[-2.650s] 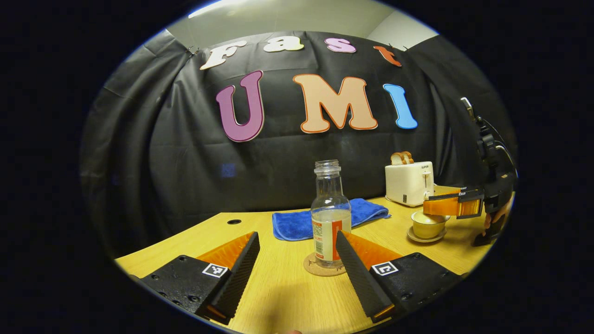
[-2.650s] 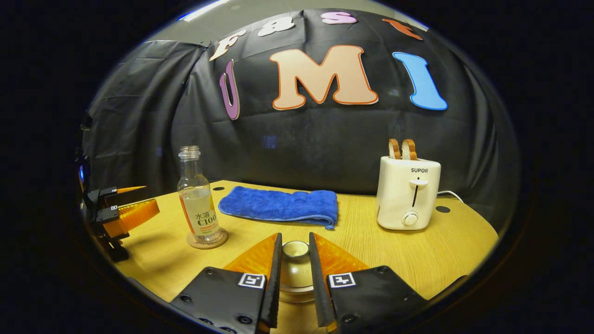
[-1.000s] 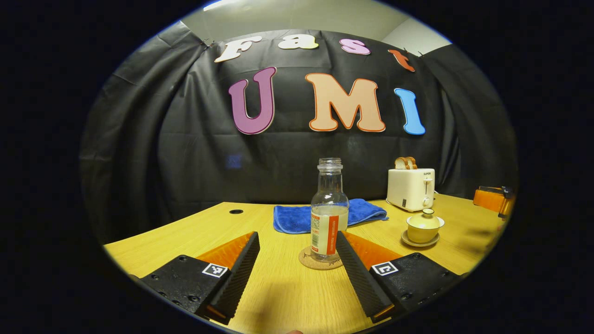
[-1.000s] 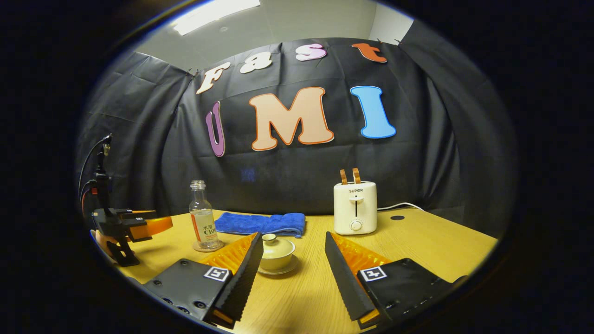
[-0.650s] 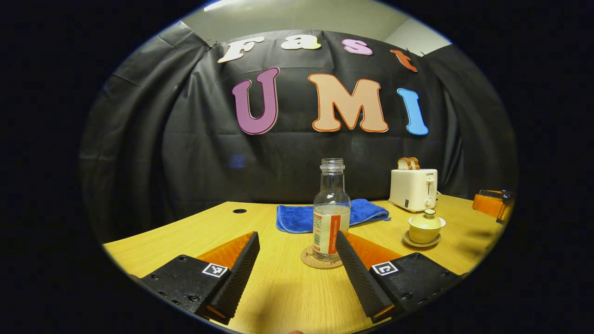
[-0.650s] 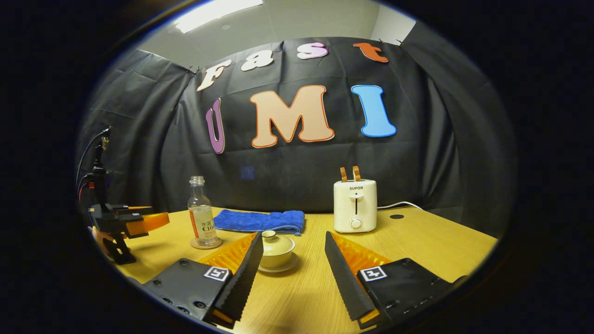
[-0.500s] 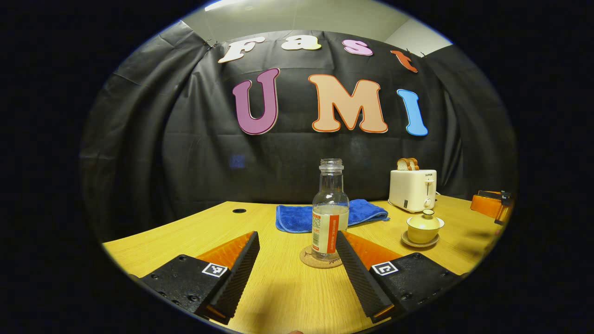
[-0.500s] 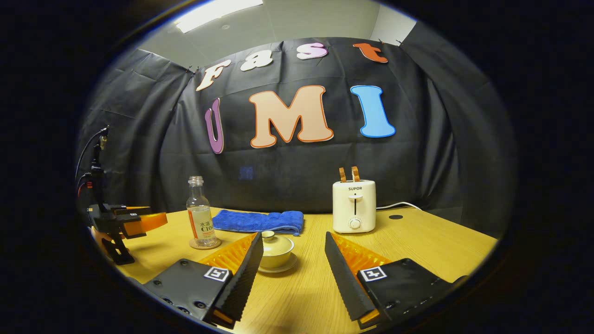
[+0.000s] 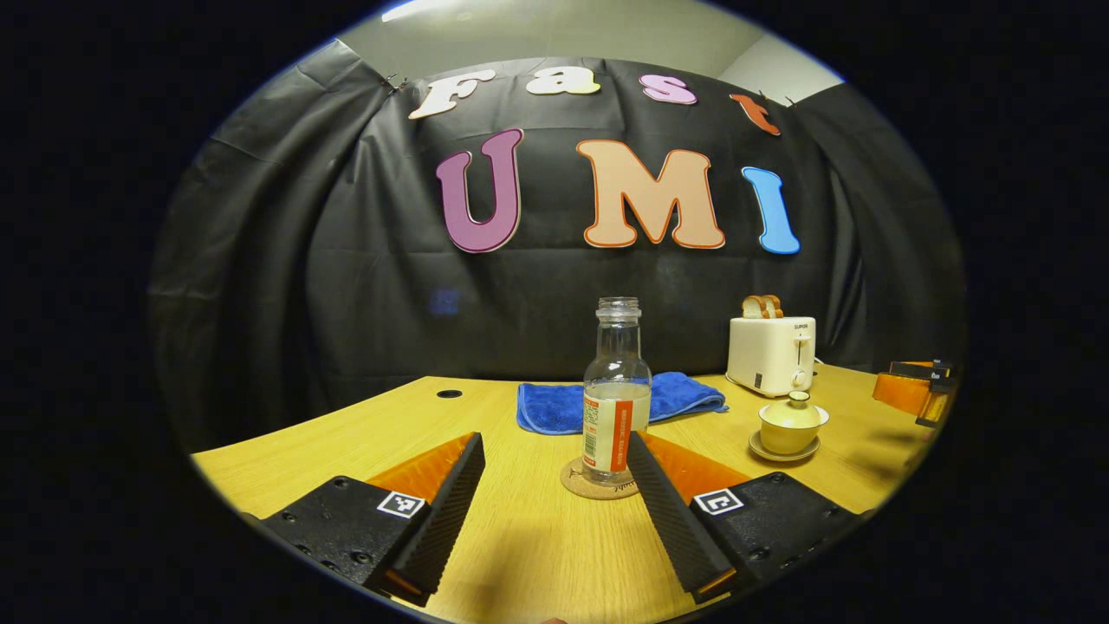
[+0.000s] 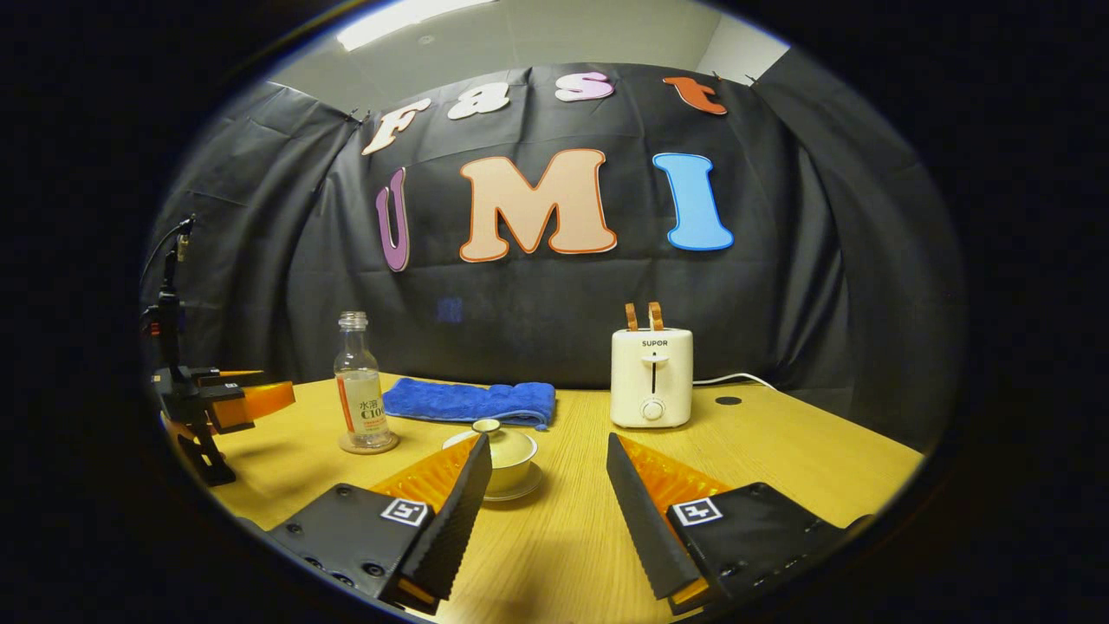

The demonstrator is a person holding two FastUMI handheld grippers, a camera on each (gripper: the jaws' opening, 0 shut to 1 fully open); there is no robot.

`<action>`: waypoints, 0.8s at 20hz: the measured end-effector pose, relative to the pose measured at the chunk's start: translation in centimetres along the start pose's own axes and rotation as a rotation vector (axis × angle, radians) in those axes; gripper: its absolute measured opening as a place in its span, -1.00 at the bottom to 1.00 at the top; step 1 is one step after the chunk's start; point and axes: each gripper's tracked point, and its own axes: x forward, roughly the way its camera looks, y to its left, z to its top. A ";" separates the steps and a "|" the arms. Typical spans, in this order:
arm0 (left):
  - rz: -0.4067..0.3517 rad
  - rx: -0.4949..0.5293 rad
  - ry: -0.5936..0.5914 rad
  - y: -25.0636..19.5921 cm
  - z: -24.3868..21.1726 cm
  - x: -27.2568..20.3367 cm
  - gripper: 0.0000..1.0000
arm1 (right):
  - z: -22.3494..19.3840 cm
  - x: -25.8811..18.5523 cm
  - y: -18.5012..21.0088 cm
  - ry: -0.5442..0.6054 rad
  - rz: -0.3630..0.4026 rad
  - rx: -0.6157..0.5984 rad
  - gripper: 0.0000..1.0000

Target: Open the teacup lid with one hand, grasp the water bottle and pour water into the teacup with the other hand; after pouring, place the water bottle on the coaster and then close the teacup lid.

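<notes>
Both claws, left (image 9: 554, 511) and right (image 10: 541, 511), gape wide, holding nothing. Bottle (image 9: 616, 394) stands upright on coaster (image 9: 596, 482); lid (image 10: 489, 426) sits on teacup (image 10: 507, 459) mid-desk (image 10: 780, 468). Task looks done. Best move: back straight off, clear of both.

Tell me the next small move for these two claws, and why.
Probably none beyond drawing both claws back: the task looks finished. The water bottle stands upright on the coaster, the lid sits on the teacup, and both the left claw and right claw are open, holding nothing, with each short of its object.
</notes>
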 end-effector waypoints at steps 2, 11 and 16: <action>-0.003 0.000 0.000 0.0 0.0 0.0 0.92 | 0.0 0.1 -0.1 0.001 -0.008 0.001 0.72; -0.013 0.003 -0.002 -0.2 0.1 0.0 0.92 | 0.0 0.2 -1.1 0.000 -0.057 -0.001 0.72; -0.013 0.001 -0.001 -0.2 0.1 0.0 0.93 | 0.0 0.3 -1.1 -0.001 -0.058 -0.001 0.77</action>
